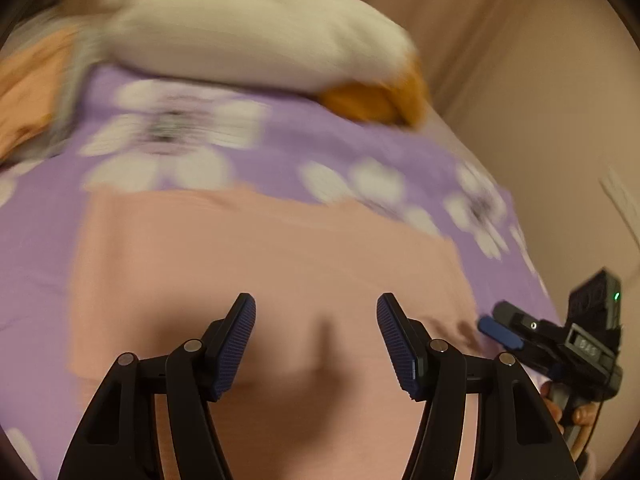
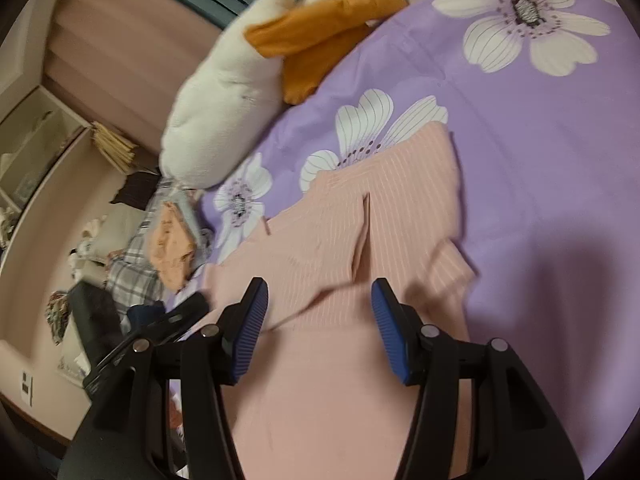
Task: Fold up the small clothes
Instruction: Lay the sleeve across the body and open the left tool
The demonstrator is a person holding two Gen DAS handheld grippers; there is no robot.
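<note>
one purple bedsheet with white flowers (image 2: 520, 168) carries a pink ribbed garment (image 2: 360, 240), lying flat. beyond, a white plush duck (image 2: 224, 112). left gripper (image 1: 316, 336) and right gripper (image 2: 320, 320) hover spread, empty.

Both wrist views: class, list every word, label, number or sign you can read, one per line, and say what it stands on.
No text can be read for certain.
Small plate on the right gripper, seen from the left wrist view: pale characters, too blurred to read.
Pink garment, flowered purple sheet, white plush toy: no lettering visible.
Dark label on the wall: too small to read.
</note>
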